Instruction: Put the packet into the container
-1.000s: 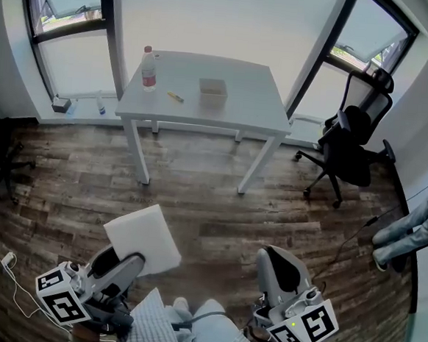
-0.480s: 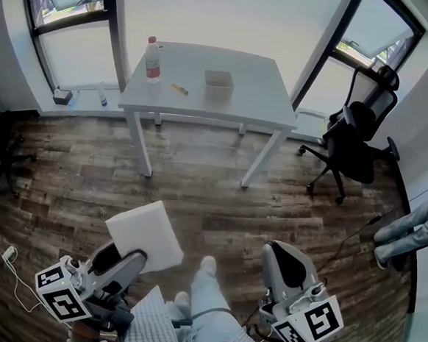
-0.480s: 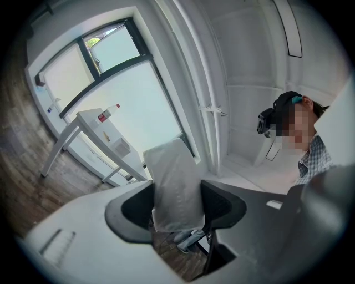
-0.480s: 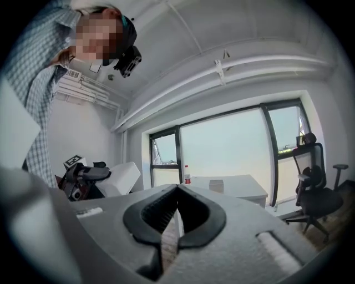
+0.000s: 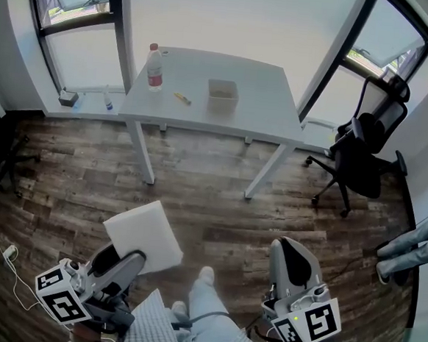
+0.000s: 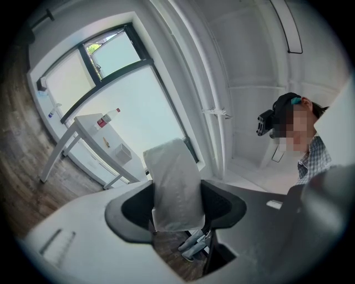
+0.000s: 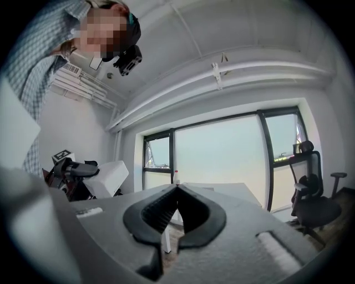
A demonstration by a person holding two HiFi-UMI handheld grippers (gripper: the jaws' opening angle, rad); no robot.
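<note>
Container (image 5: 223, 93) on table (image 5: 269, 103) — contents unclear

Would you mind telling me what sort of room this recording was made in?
Most likely an office: a white desk stands before tall windows, a black swivel chair sits off to one side, and the floor is wood plank.

The head camera looks steeply down onto the dark wooden plank floor (image 5: 198, 180), with the white rectangular table (image 5: 264, 97) far ahead. Cameras on the left gripper (image 5: 135, 258) and right gripper (image 5: 289, 248) sit close behind their jaws, facing level toward that same table and the black-framed windows (image 5: 69, 44). The left gripper view is tilted sideways.
</note>
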